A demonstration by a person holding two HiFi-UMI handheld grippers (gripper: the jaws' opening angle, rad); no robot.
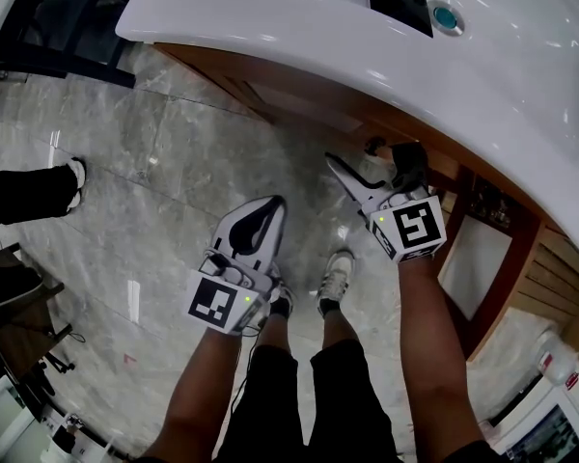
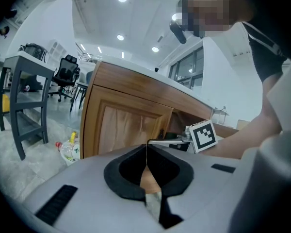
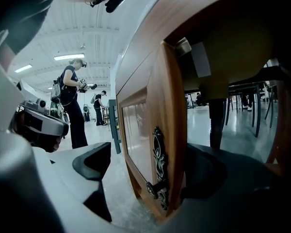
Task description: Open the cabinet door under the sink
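Under the white sink (image 1: 502,75) the wooden cabinet has a door (image 1: 289,104) with a pale panel. In the right gripper view that door (image 3: 155,130) stands slightly ajar. Its free edge and dark ornate handle (image 3: 159,178) lie between my right gripper's (image 3: 150,178) wide-open jaws, and the left pad is well clear of the wood. The head view shows the right gripper (image 1: 374,158) at the cabinet front under the basin. My left gripper (image 1: 270,205) hangs lower left, away from the cabinet. Its (image 2: 146,147) jaws are shut with nothing in them and point at the door panel (image 2: 121,125).
A second wood-framed pale door (image 1: 473,263) hangs open at the right. The person's feet (image 1: 338,278) stand on the marble floor, and another person's leg (image 1: 29,191) is at the left. A bottle (image 2: 70,147) lies by the cabinet's corner, near a grey table (image 2: 24,81).
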